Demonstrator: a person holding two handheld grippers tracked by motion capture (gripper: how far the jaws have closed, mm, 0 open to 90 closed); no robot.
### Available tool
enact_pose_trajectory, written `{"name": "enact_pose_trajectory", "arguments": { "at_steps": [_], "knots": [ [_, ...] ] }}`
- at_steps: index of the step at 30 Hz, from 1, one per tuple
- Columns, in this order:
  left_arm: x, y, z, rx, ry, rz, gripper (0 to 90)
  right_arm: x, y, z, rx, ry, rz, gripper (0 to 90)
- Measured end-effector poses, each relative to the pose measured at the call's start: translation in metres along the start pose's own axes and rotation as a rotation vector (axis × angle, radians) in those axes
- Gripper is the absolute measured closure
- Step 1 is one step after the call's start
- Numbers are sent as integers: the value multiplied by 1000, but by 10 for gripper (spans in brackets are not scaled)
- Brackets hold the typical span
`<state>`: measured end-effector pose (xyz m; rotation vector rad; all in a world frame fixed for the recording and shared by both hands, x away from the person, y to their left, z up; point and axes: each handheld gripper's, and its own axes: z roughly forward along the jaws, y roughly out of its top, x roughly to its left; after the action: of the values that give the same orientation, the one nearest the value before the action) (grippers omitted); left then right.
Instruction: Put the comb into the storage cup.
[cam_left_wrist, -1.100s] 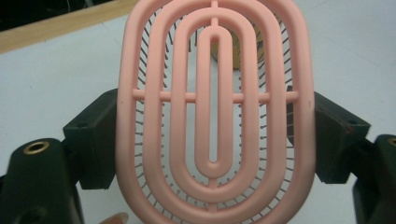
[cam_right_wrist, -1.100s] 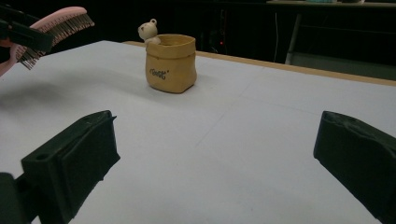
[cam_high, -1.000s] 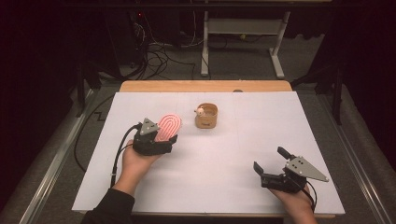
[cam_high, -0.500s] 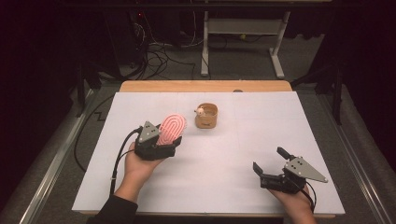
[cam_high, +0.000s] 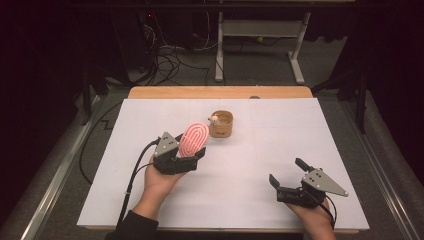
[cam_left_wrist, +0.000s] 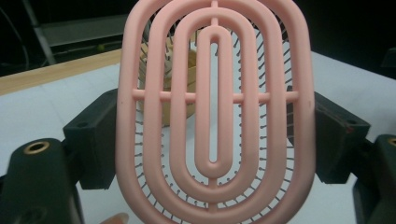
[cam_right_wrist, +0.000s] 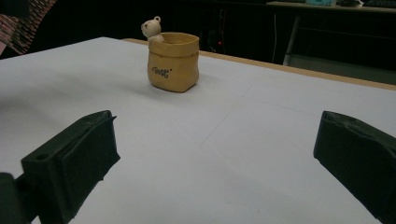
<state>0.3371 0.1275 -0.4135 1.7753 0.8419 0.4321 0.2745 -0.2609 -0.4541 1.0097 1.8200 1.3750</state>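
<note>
High view: we note the white table (cam_high: 225, 200) with a wooden strip along its far edge, and a small tan pouch (cam_high: 221, 124) standing upright left of centre toward the far side, a little bear figure (cam_high: 214, 119) at its left rim; no lettering can be read from here. We see the left gripper (cam_high: 192, 155) raised in the person's left hand (cam_high: 160, 181), its jaws clamped on a pink oval brush (cam_high: 194, 139) that stands tilted, its top end near the pouch but apart from it. We see the right gripper (cam_high: 289, 176) low at the near right of the table, well apart from the pouch, jaws spread wide with nothing between them. Left gripper view: we record the brush (cam_left_wrist: 212, 116) face-on, made of concentric pink oval rings joined by a crossbar, thin dark bristles behind them; the two black jaws press its left and right edges. The pouch (cam_left_wrist: 180, 88) shows partly through the gaps. No brand mark is visible on the brush. Right gripper view: we read dark cursive writing on the pouch (cam_right_wrist: 173, 61) front, too small to make out for certain. The bear (cam_right_wrist: 152, 29) peers over the rim. Both black jaws stand far apart over bare table (cam_right_wrist: 224, 154), touching nothing.
</note>
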Motion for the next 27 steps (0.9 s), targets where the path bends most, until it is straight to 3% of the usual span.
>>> {"name": "enact_pose_trajectory", "arguments": {
  "at_steps": [2, 8, 16, 27],
  "knots": [
    [-2, 1, 1, -3, -24, 8, 182, 1, 0, 0, 0, 1, -4, 1],
    [-8, 2, 5, -7, -39, 45, 181, 2, 0, 2, 1, -4, -5, 0],
    [-13, -1, 7, -6, -91, 61, 181, 11, 3, 11, 7, 5, 2, 0],
    [-16, 2, 2, -18, -87, 86, 181, 22, 21, 37, -7, 24, 22, 1]
  ]
}}
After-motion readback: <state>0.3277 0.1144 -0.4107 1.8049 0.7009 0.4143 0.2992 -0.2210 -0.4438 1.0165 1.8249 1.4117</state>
